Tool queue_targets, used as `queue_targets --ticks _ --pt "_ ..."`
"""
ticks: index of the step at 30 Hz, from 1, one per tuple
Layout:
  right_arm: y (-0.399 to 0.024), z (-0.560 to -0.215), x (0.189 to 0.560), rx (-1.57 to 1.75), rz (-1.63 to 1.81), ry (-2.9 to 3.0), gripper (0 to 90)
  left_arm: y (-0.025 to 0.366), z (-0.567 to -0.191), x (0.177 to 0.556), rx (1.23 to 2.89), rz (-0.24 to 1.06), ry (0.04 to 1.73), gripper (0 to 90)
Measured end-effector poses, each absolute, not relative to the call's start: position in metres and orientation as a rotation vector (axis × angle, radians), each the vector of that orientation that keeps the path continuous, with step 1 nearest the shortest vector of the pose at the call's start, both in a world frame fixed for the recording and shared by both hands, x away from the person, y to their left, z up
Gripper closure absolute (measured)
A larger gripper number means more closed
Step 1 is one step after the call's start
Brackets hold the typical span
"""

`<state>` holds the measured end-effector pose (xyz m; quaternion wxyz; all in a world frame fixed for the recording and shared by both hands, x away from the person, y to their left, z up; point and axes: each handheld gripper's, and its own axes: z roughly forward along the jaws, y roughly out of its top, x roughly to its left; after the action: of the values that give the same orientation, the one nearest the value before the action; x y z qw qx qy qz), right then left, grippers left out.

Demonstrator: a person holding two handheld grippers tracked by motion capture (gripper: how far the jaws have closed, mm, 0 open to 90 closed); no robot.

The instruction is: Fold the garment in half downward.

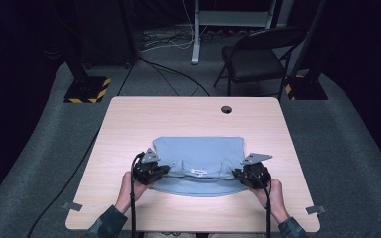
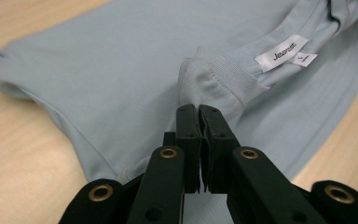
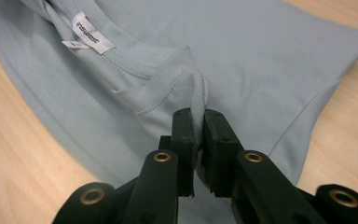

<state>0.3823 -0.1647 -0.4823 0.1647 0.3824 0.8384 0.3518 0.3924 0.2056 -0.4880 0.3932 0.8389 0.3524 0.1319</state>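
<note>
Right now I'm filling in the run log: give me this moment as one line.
work: folding shirt | left tongs: shut on shirt collar | right tongs: shut on shirt collar | shirt: on table, label up

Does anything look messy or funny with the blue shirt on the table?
Nothing is spilled or torn. The light blue shirt lies partly folded on the table, its near edge bunched where the left gripper and right gripper pinch the collar.
</note>
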Motion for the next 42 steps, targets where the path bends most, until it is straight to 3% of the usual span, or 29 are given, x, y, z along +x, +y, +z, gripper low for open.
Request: queue_targets --ticks 6,10,18,19,20,21,29,36,42 --pt "-0.17 -0.494 0.36 1.06 0.952 2.433 82.9 0.213 -0.497 0.372 2.14 0.303 0.899 85.0" --pt "-0.178 -0.496 0.349 1.07 0.947 2.439 76.5 0.224 -0.496 0.361 2.142 0.274 0.899 78.6" --pt "-0.198 -0.482 0.35 1.157 1.026 2.382 48.7 0.241 -0.477 0.361 2.064 0.282 0.932 51.5" --pt "-0.198 -0.482 0.35 1.157 1.026 2.382 48.7 0.239 -0.476 0.364 2.056 0.294 0.951 51.5" --pt "-0.193 -0.483 0.355 1.171 1.009 2.378 40.2 0.23 -0.476 0.369 2.069 0.345 0.981 38.6" --pt "-0.19 -0.485 0.357 1.173 1.006 2.383 36.2 0.23 -0.476 0.369 2.069 0.345 0.981 34.4" --pt "-0.156 -0.507 0.375 1.19 0.96 2.426 9.5 0.177 -0.503 0.383 2.196 0.369 0.973 12.2" --pt "-0.151 -0.523 0.378 1.163 0.876 2.452 5.2 0.178 -0.523 0.384 2.272 0.371 0.965 7.3" --pt "-0.157 -0.526 0.374 1.072 0.898 2.486 5.0 0.193 -0.529 0.379 2.273 0.372 0.854 7.5"
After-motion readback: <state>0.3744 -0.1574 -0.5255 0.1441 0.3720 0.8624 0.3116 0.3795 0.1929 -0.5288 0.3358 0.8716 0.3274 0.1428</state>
